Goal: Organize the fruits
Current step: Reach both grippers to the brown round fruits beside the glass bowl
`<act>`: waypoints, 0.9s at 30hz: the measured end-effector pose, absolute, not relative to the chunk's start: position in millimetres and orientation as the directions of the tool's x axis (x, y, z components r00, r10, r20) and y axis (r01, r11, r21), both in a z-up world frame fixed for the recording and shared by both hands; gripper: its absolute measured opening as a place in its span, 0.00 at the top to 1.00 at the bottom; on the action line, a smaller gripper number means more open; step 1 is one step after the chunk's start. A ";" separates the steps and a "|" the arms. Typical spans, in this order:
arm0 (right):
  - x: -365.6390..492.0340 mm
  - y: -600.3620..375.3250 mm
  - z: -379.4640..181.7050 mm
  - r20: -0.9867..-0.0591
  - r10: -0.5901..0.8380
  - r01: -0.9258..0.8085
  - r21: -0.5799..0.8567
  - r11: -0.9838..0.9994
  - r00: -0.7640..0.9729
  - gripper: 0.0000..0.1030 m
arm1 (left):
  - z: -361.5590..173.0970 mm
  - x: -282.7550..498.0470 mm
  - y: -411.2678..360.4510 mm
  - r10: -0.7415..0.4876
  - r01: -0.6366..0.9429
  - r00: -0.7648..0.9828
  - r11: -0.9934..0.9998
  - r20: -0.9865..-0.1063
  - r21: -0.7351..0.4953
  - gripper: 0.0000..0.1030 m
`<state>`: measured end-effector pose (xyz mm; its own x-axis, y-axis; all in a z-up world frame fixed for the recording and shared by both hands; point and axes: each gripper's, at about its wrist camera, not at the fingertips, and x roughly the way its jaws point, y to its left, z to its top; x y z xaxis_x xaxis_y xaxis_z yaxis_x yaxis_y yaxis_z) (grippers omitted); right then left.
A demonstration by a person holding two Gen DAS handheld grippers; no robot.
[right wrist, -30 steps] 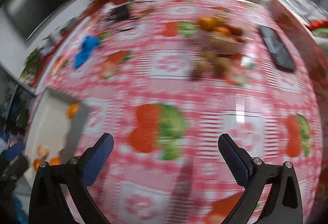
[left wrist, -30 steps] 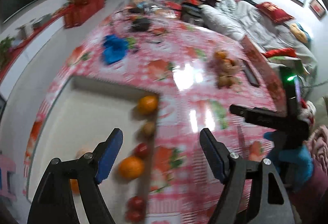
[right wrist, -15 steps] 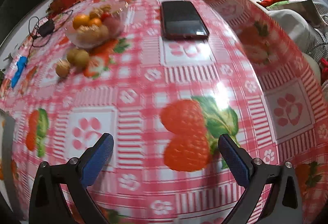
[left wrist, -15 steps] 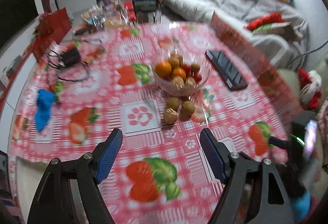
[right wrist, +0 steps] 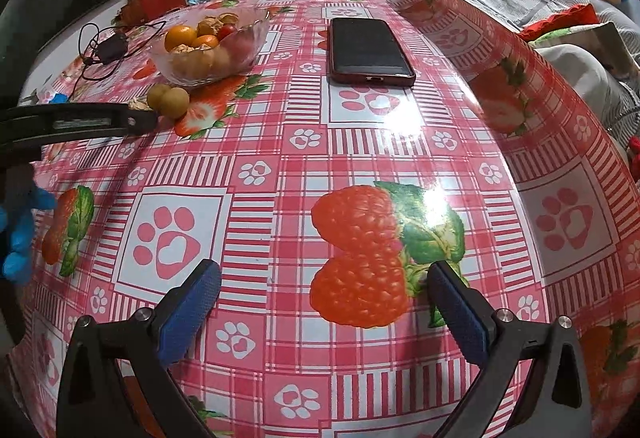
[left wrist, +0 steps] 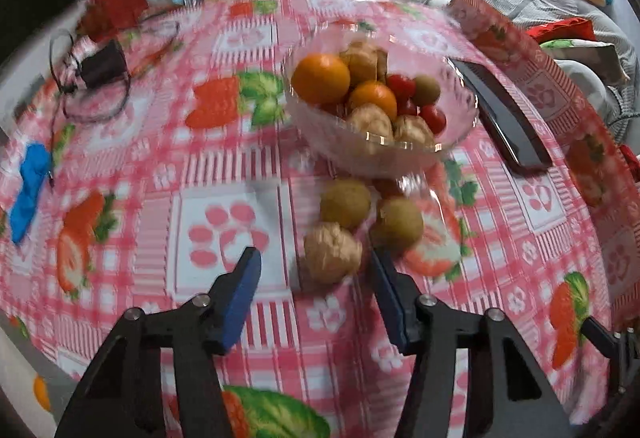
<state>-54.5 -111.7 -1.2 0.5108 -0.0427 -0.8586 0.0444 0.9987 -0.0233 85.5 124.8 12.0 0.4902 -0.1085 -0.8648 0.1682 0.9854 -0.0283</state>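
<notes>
Left tongs (left wrist: 314,272) closing around a walnut (left wrist: 332,252), pads not yet pressing it; right tongs (right wrist: 324,302) released, empty over bare tabletop (right wrist: 280,141).
Glass bowl (left wrist: 460,125) already holds most fruits: oranges, walnuts, red and green ones. Left to do: walnut plus two green fruits (left wrist: 346,202) just in front of the bowl. Phone (right wrist: 368,51) lies beside the bowl.
</notes>
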 end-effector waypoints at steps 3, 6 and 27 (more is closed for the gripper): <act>-55.5 -111.2 -0.9 -0.861 -0.043 0.040 -0.026 0.999 0.506 0.00 | 11.9 88.8 121.4 -0.106 0.173 0.498 0.985 -0.861 -0.022 0.61; -49.5 -109.4 0.2 -0.878 -0.043 0.035 -0.030 0.999 0.476 0.00 | 13.9 89.6 122.7 -0.117 0.182 0.499 0.983 -0.859 -0.028 0.74; 69.6 -7.2 2.3 -0.857 0.095 -0.096 0.054 0.994 0.506 0.27 | 17.2 -18.4 223.9 -0.104 0.074 0.502 0.994 -0.858 -0.077 0.73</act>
